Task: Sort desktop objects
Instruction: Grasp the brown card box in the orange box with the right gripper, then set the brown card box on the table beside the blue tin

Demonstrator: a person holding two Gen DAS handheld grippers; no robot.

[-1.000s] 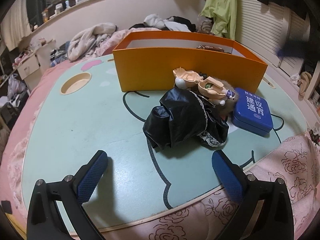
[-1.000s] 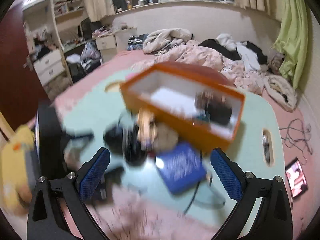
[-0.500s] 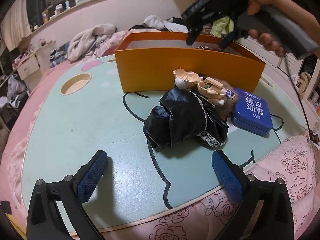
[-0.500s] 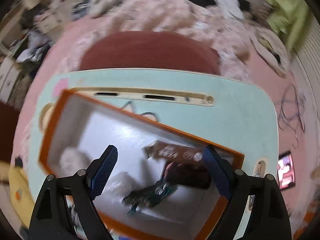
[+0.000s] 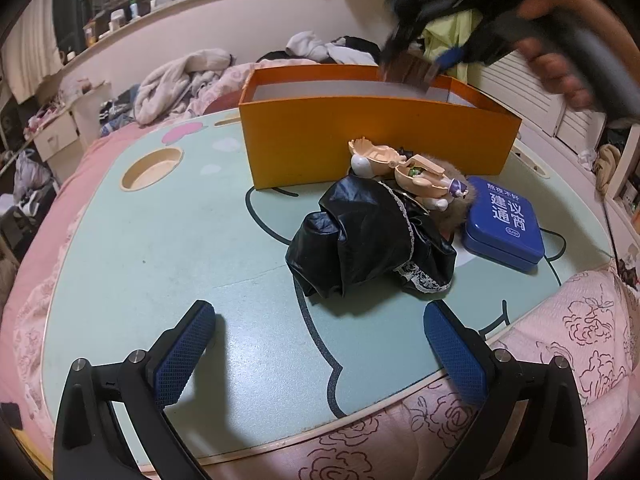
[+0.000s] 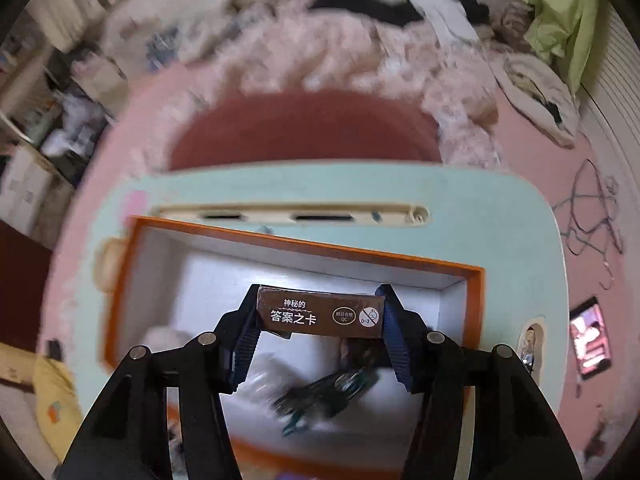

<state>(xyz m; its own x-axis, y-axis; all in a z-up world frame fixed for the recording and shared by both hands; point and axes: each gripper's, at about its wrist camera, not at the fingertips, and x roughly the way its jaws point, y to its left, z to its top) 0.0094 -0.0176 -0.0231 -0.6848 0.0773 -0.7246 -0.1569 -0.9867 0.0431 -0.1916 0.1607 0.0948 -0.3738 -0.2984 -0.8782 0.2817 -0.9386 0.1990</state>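
Note:
An orange box (image 5: 376, 136) stands on the mint green table (image 5: 160, 248). In front of it lie a doll in black clothes (image 5: 372, 236) and a blue tin (image 5: 504, 224). My left gripper (image 5: 316, 344) is open and empty, low over the table's near edge, short of the doll. My right gripper (image 6: 320, 316) is shut on a brown card box (image 6: 320, 312) and holds it above the orange box's white inside (image 6: 224, 280). It also shows, blurred, in the left wrist view (image 5: 408, 70) over the box's far right rim. Other items lie blurred inside the box.
A round cup recess (image 5: 152, 164) is set in the table's far left. A slot strip (image 6: 288, 216) runs along the table's far edge. Pink bedding (image 5: 560, 340) surrounds the table, with clothes piled behind. A phone (image 6: 592, 344) lies on the bedding at right.
My right gripper has dropped into the orange box, shut on the brown card box, and now holds it raised over the box. My left gripper has not moved.

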